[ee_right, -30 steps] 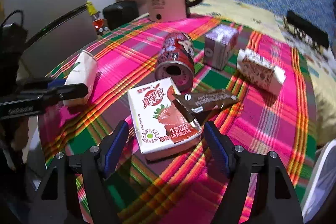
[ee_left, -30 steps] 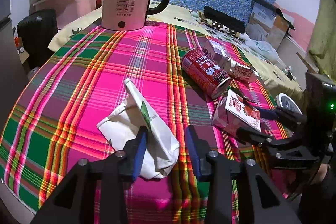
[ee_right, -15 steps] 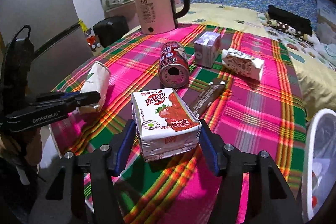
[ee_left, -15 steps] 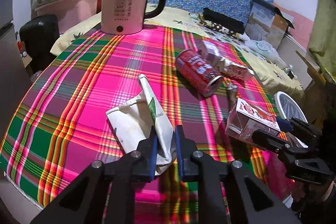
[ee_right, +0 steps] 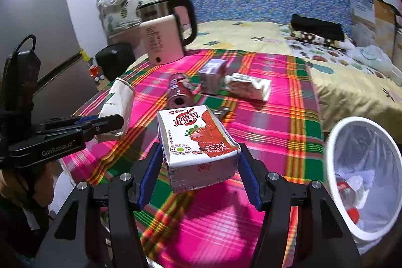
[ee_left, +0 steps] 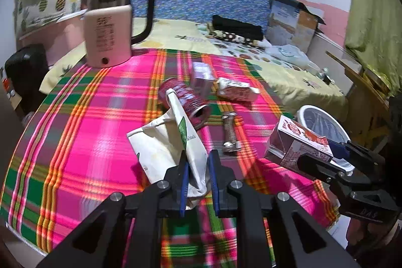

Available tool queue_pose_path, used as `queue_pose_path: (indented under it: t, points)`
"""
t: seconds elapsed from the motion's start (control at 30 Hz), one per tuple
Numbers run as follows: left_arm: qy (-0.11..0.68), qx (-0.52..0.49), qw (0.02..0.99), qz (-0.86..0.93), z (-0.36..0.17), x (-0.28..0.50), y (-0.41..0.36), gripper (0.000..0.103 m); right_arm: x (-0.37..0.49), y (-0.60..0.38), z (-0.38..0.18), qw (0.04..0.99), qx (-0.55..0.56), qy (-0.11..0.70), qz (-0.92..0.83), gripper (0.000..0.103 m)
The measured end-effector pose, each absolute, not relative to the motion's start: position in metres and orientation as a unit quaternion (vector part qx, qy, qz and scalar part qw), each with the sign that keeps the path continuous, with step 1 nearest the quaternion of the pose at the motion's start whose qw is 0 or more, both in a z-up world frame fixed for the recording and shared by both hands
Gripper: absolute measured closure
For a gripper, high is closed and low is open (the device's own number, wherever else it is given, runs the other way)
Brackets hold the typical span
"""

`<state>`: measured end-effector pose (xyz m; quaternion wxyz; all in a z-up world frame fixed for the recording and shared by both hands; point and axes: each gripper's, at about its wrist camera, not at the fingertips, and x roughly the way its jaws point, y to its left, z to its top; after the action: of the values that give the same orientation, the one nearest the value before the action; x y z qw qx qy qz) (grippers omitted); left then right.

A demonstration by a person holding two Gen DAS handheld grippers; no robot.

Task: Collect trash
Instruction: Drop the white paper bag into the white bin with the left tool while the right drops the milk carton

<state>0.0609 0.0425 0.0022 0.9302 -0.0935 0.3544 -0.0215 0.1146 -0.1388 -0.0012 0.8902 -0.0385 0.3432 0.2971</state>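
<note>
White crumpled paper bag (ee_left: 173, 142), light and soft, hangs pinched at its fold in the left gripper (ee_left: 197, 182); right gripper (ee_right: 198, 175) clamps the stiff strawberry milk carton (ee_right: 196, 142) by its sides above the plaid tablecloth (ee_right: 263, 122), beside the white bin (ee_right: 334, 142).

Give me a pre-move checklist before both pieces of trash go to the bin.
1. Left gripper shut on the white paper bag: ok.
2. Right gripper clamped on the strawberry milk carton: ok.
3. Carton clear of the tablecloth: ok, its shadow lies below it.
4. White bin mouth open, room inside: ok, lined, some trash at the bottom.
5. Bag fully off the table: cannot tell.
6. Table cleared: not ok; red can, purple carton, crushed carton and brown wrapper remain.
</note>
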Motion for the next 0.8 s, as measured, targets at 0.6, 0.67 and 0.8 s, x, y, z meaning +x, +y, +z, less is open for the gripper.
queue_pose_path:
  t: [0.6,0.67,0.8]
  points:
    - [0.352,-0.043,0.927,-0.12,0.016,0.098,-0.046,0.087,0.11,-0.215,0.009,0.925,-0.011,0.322,0.203,0.043]
    - [0.352,-0.036,0.926,-0.134,0.017,0.102,-0.058,0.087,0.109,-0.222,0.009,0.927,-0.008,0.322,0.193,0.042]
    - [0.351,-0.025,0.922,-0.16,0.019,0.107,-0.08,0.087,0.109,-0.239,0.01,0.932,-0.001,0.321,0.169,0.043]
